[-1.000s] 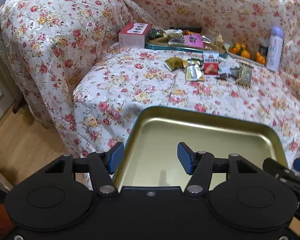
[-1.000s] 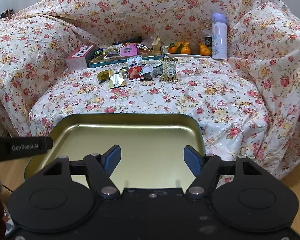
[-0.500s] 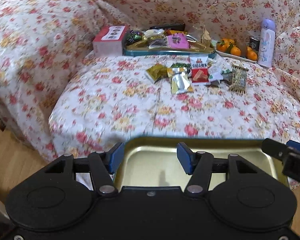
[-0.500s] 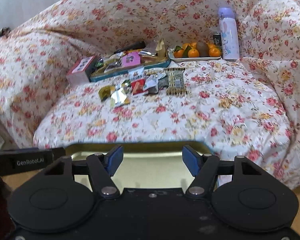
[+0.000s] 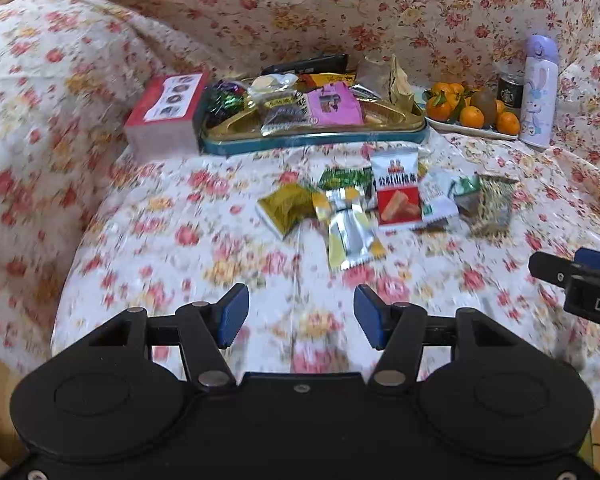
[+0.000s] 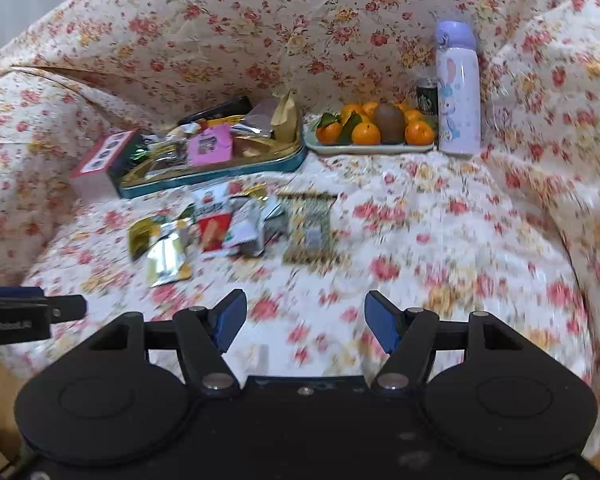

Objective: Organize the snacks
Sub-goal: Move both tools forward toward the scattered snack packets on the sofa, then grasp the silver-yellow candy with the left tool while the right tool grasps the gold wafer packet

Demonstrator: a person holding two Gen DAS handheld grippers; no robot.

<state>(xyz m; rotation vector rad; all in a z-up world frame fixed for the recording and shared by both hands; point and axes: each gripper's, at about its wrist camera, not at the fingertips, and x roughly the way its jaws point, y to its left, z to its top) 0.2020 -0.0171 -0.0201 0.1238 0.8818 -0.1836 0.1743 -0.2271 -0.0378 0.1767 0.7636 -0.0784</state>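
Several loose snack packets lie in a cluster on the flowered sofa seat: a red-and-white packet (image 5: 396, 186) (image 6: 212, 220), a silver-yellow packet (image 5: 350, 236) (image 6: 168, 258), a gold-green packet (image 5: 286, 208) and a patterned packet (image 6: 310, 228). Behind them a teal-rimmed gold tray (image 5: 312, 142) (image 6: 220, 174) holds more snacks, among them a pink packet (image 5: 332, 104). My left gripper (image 5: 300, 316) is open and empty, short of the packets. My right gripper (image 6: 306, 320) is open and empty too. The right gripper shows at the edge of the left wrist view (image 5: 580, 280).
A red box (image 5: 166, 110) stands left of the tray. A plate of oranges and a kiwi (image 6: 374, 128), a dark can (image 6: 427, 96) and a lilac bottle (image 6: 458, 88) stand at the back right. The sofa arms rise on both sides.
Both views have lifted and moved toward the sofa. The empty gold tray that lay under both grippers has dropped out of view. The snack cluster looks nearer.
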